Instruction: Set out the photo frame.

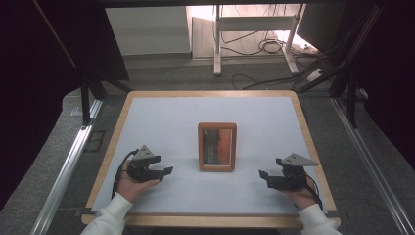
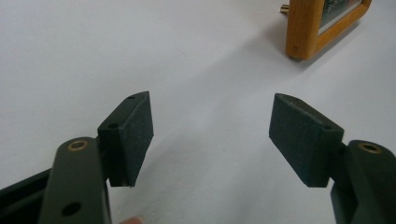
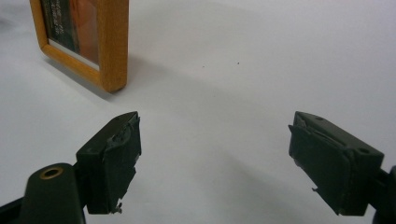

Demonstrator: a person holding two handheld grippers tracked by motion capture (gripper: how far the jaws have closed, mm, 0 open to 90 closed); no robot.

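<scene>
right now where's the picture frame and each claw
picture frame (image 1: 217, 147), high view, middle of its glass
left claw (image 2: 210, 135), left gripper view, gap between open tips
right claw (image 3: 215, 158), right gripper view, gap between open tips

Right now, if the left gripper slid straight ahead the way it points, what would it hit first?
Probably nothing soon: the left gripper looks along bare white table. The wooden picture frame sits off to one side of that line, though depth is hard to judge.
</scene>
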